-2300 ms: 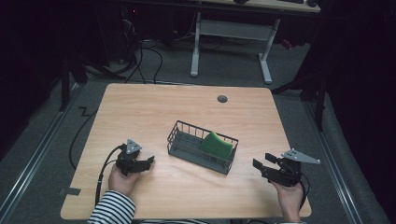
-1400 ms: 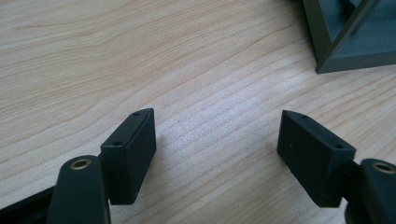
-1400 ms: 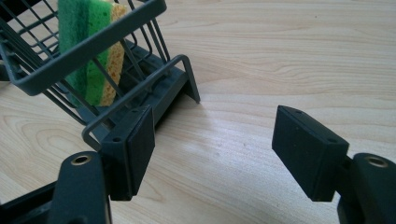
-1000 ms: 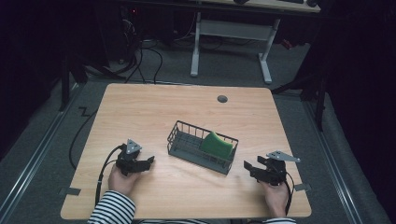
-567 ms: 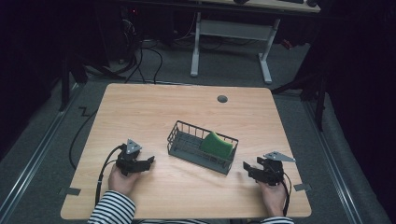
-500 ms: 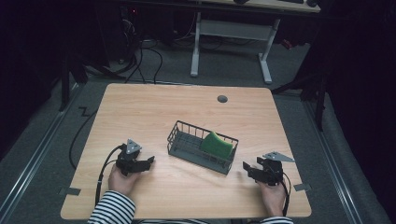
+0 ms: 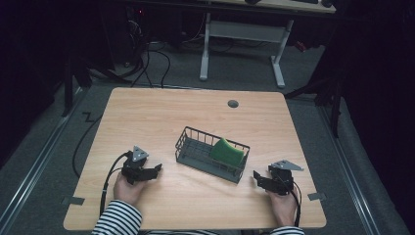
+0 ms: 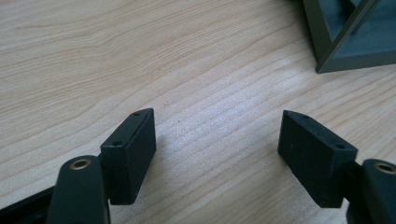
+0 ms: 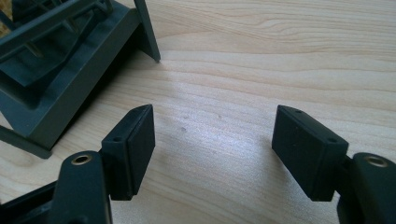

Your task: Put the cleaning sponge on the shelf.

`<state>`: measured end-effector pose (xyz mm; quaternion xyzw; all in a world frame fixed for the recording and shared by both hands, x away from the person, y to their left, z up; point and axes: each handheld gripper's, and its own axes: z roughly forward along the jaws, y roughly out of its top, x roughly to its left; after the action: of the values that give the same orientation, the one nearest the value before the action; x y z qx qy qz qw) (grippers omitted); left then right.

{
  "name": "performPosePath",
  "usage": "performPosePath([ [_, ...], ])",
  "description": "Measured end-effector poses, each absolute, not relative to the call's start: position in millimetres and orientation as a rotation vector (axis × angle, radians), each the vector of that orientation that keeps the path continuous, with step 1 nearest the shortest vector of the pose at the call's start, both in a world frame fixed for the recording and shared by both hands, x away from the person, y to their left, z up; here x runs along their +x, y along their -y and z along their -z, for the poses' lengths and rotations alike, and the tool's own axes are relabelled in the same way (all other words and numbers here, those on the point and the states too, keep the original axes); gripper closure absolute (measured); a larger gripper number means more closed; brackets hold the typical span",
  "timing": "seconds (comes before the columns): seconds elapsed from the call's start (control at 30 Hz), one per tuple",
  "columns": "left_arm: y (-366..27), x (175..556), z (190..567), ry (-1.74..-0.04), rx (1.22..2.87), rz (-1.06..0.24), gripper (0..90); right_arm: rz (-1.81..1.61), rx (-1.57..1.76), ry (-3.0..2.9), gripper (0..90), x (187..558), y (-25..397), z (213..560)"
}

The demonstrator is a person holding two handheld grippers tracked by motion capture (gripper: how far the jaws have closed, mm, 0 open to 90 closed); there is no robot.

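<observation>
Dark grey wire basket (image 7: 211, 153) sits mid-table on light wood tabletop (image 7: 161, 112), long axis running diagonally, far-left to near-right. Green sponge (image 7: 227, 152) lies inside, at basket's right end. Right gripper (image 7: 262, 179) just beside basket's near-right corner, jaws spread apart, empty; sponge lies forward-left of it. Left gripper (image 7: 152, 171) also spread, empty, farther from sponge. Right hand likely better placed. Right gripper view: basket corner (image 9: 56, 70) close at upper left; high view alone shows sponge clearly.
</observation>
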<state>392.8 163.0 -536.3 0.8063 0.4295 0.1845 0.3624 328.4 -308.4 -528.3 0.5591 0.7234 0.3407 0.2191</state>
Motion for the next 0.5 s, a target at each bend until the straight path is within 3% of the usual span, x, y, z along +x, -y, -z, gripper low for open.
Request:
performPosePath([
  [0.5, -162.7, 391.4, 536.4, -1.107, 2.072, -0.469, 28.4, -0.840, 1.510, -2.010, 28.6, 329.9, 300.7, 530.8],
])
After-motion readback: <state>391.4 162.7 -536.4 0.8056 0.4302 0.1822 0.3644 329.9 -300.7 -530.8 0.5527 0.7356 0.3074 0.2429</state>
